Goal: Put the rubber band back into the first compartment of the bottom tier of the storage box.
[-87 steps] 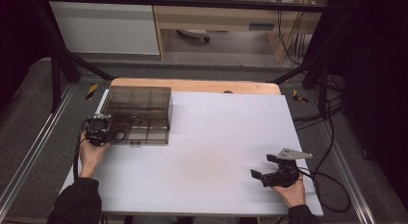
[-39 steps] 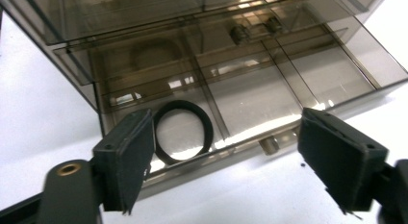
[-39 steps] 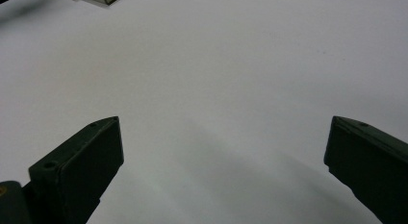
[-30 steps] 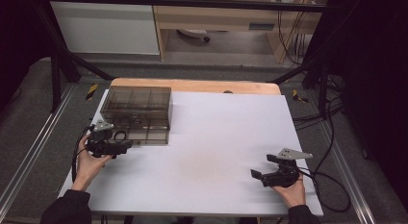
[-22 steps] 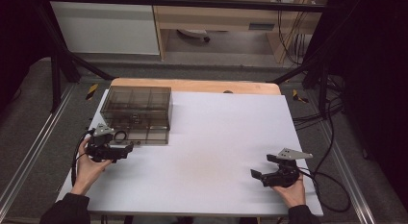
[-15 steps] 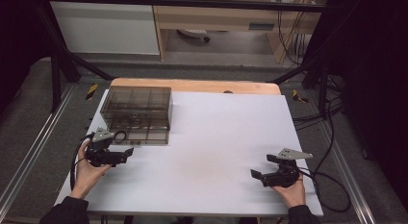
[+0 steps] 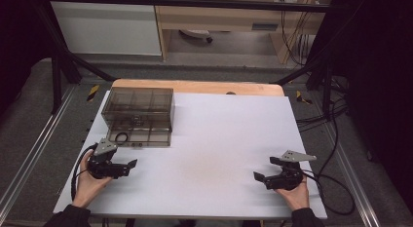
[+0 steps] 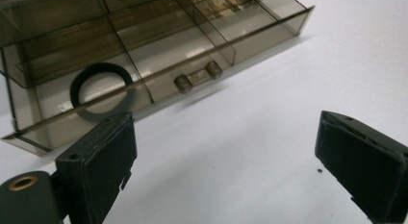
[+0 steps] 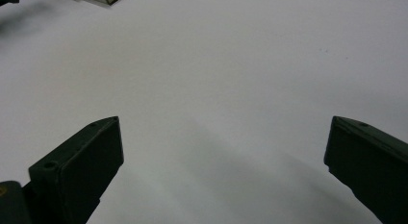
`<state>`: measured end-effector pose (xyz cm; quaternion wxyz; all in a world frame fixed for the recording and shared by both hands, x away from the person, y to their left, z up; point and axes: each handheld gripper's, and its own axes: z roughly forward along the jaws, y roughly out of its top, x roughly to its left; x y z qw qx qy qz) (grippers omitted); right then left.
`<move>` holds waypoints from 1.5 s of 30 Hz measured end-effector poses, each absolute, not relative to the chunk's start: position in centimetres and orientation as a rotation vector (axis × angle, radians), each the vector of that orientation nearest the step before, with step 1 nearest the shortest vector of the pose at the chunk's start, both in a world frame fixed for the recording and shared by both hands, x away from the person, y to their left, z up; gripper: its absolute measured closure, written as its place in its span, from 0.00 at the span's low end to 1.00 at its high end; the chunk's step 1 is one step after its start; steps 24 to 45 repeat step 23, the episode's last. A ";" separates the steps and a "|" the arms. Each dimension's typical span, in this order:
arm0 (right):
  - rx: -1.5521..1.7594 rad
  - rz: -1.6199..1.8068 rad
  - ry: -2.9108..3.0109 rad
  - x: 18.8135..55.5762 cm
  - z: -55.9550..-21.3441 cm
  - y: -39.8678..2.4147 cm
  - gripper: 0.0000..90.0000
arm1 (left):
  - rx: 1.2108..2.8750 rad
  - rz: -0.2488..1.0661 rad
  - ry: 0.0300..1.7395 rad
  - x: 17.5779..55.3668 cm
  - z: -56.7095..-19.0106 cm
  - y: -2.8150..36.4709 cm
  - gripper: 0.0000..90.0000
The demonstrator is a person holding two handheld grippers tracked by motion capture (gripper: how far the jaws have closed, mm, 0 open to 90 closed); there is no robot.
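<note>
Left gripper (image 7: 127, 164) pulled back from smoky drawer box (image 7: 140, 116); jaws spread, empty. Right gripper (image 7: 265, 169) same, spread. White table (image 7: 219, 139), grey floor (image 7: 234, 73).

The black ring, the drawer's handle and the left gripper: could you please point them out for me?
black ring (image 8: 102, 91), left gripper view, on its left band.
drawer's handle (image 8: 197, 76), left gripper view, on the bar between its two knobs.
left gripper (image 7: 130, 166), high view, midway between its open fingertips.

Smoky translucent brown drawer box (image 7: 140, 116), black ring (image 8: 102, 91), white table (image 7: 219, 154), black tools
</note>
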<state>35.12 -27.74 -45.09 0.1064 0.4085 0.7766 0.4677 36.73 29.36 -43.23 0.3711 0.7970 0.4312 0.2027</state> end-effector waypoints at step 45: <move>1.199 1.375 2.296 35.1 -45.2 -27.6 0.01 | 2.066 0.495 1.072 36.0 -44.4 29.4 0.07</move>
